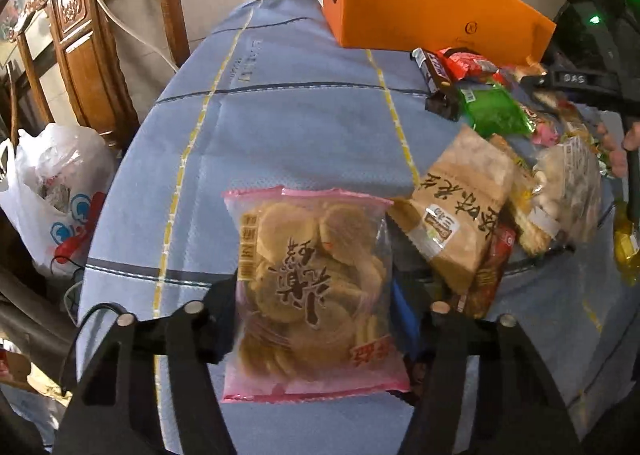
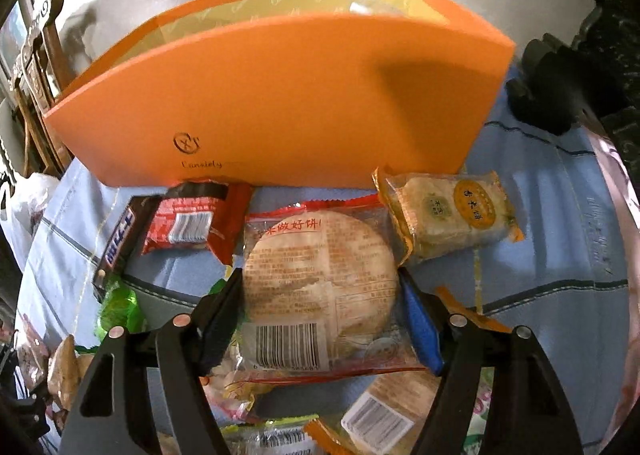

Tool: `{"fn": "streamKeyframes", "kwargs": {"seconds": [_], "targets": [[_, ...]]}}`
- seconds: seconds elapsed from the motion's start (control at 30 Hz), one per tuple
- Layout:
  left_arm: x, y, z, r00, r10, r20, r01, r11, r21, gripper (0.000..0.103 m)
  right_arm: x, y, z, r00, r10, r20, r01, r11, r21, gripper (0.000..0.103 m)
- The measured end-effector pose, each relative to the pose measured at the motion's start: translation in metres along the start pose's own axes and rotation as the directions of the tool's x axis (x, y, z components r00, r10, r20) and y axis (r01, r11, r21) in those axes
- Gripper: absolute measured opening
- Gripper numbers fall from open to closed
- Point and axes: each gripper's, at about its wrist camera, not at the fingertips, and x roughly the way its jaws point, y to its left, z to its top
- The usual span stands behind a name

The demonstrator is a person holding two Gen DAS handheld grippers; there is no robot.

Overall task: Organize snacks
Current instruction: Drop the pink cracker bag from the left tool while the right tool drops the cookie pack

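A pink-edged clear bag of round crackers sits between the fingers of my left gripper, and both pads press on its sides above the blue tablecloth. My right gripper is shut on a wrapped round flatbread over a heap of snacks. An open orange box stands just behind it, and the same orange box shows at the far edge in the left wrist view. A brown snack bag lies right of the cracker bag.
Loose snacks around the flatbread: a red packet, a chocolate bar, a pastry pack, a green packet. A white plastic bag hangs left of the table by wooden furniture. Dark gear sits at the right.
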Motion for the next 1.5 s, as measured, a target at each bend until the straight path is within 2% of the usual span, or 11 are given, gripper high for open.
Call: {"fn": "streamKeyframes", "kwargs": {"seconds": [0.23,0.47,0.63,0.77,0.93,1.13,1.27,1.4,1.43,1.47,1.5], "targets": [[-0.012,0.004,0.007,1.0,-0.011,-0.003,0.011,1.0,0.005,0.056,-0.049,-0.007,0.003,0.997,0.029,0.077,-0.031,0.999,0.025,0.074],[-0.04,-0.003,0.041,0.997,-0.009,0.076,0.006,0.999,0.05,0.056,-0.093,-0.011,0.006,0.984,0.019,0.179,-0.029,0.998,0.053,0.074],[-0.055,-0.015,0.08,0.989,-0.021,0.144,0.007,0.995,0.098,0.056,-0.133,-0.022,0.023,0.963,0.025,0.268,-0.055,0.993,0.104,0.074],[-0.063,-0.024,0.125,0.979,-0.053,0.197,0.039,0.997,0.072,0.055,-0.147,-0.029,0.049,0.95,-0.003,0.313,-0.037,0.992,0.122,0.074],[-0.061,-0.04,0.203,0.962,-0.025,0.272,0.027,1.0,-0.005,0.055,-0.141,-0.04,0.089,0.95,-0.017,0.312,-0.035,0.986,0.162,0.074],[-0.031,-0.055,0.297,0.958,0.009,0.286,0.019,0.995,-0.094,0.055,-0.103,-0.039,0.138,0.959,-0.065,0.276,0.031,0.992,0.126,0.074],[-0.007,-0.073,0.332,0.964,0.036,0.262,-0.018,0.997,-0.07,0.055,-0.083,-0.039,0.155,0.963,-0.074,0.259,0.046,0.993,0.11,0.074],[0.008,-0.088,0.344,0.969,0.021,0.245,-0.01,0.999,-0.044,0.055,-0.068,-0.036,0.163,0.968,-0.049,0.246,0.031,0.997,0.077,0.075],[0.012,-0.088,0.346,0.971,0.006,0.24,0.004,0.999,-0.044,0.057,-0.064,-0.034,0.164,0.97,-0.041,0.241,0.026,0.998,0.063,0.084],[0.015,-0.089,0.347,0.974,-0.016,0.228,0.026,0.999,-0.042,0.065,-0.062,-0.033,0.163,0.97,-0.047,0.236,0.036,0.998,0.052,0.099],[0.017,-0.089,0.345,0.977,-0.031,0.211,0.039,0.999,-0.038,0.094,-0.063,-0.032,0.16,0.969,-0.062,0.24,0.054,0.998,0.04,0.1]]}}
